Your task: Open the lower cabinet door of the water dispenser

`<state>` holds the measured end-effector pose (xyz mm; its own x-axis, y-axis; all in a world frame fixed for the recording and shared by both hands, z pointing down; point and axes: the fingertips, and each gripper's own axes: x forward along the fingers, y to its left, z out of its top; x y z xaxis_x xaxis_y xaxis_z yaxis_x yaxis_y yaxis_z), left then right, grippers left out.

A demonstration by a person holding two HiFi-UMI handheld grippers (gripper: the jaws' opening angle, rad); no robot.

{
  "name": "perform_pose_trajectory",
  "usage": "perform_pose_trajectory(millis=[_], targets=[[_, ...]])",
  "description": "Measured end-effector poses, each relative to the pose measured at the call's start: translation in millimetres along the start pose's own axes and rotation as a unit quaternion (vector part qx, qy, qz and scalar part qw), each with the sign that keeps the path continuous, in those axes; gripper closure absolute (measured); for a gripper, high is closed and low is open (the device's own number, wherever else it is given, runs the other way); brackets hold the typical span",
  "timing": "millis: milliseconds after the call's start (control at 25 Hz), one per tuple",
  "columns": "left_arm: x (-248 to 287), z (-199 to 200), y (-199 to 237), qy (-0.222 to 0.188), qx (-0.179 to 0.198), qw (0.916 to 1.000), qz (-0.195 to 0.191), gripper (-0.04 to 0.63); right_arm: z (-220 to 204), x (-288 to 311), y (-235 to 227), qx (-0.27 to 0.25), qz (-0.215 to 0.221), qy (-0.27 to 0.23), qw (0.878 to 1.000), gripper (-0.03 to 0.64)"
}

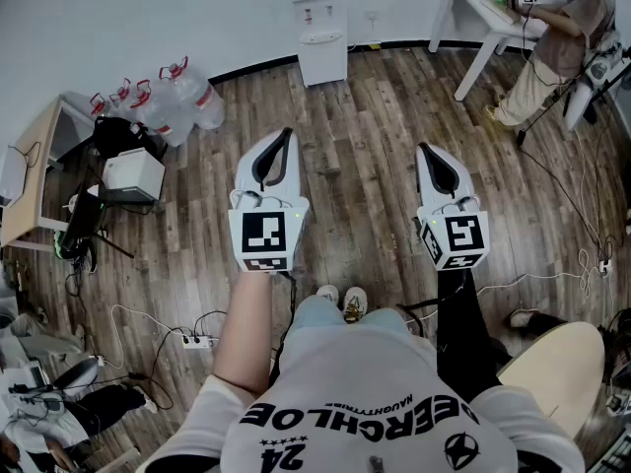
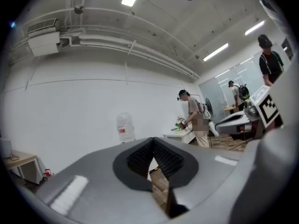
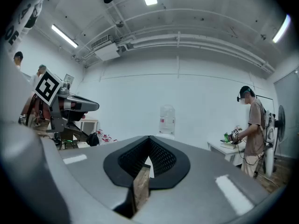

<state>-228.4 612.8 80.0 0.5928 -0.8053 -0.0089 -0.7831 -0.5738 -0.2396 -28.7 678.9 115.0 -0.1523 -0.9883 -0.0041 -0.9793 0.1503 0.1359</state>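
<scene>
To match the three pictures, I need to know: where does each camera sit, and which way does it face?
Head view: on the person's head, facing steeply down at the floor and water dispenser; shows left gripper, right gripper, a forearm, shirt.
Left gripper view: on that gripper, level along its shut jaws toward the white wall.
Right gripper view: likewise, along its own shut jaws.
Shared: both gripper views show the dispenser's bottle.

The water dispenser [image 1: 322,28] stands upright against the far white wall [image 1: 197,8] on the wood floor [image 1: 365,166] — a slim white unit with a clear bottle [image 3: 167,119] on top. Its lower cabinet door [image 1: 322,64] — plain white, facing the room — looks shut, flush with the body
</scene>
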Motion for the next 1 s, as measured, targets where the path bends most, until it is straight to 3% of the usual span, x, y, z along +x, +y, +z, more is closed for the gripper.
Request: perform_pose_trajectory(millis=[320,520,720,840,1000], targets=[[-14,4,15,-0.012,-0.018,0.9998,-0.004,0.541,2,2,28,0.003,-0.011,0.010,1.000,0.614],[-28,8,38,-0.024,-0.028,0.9993,0.003,0.541,11,4,38,0.012,-0.051,0.010,0.999,0.614],[-44,8,55,-0.029,-0.033,0.9988,0.022,0.543,17,5,53,0.004,-0.065,0.011,0.998,0.614],[-55,7,51,-0.040,-0.040,0.9984,0.011,0.543,17,-1,59,0.006,-0.060,0.000,0.998,0.613],[-53,-7,82,-0.045,-0.053,0.9976,0.001,0.541,20,26,90,-0.007,-0.036,-0.004,0.999,0.611]])
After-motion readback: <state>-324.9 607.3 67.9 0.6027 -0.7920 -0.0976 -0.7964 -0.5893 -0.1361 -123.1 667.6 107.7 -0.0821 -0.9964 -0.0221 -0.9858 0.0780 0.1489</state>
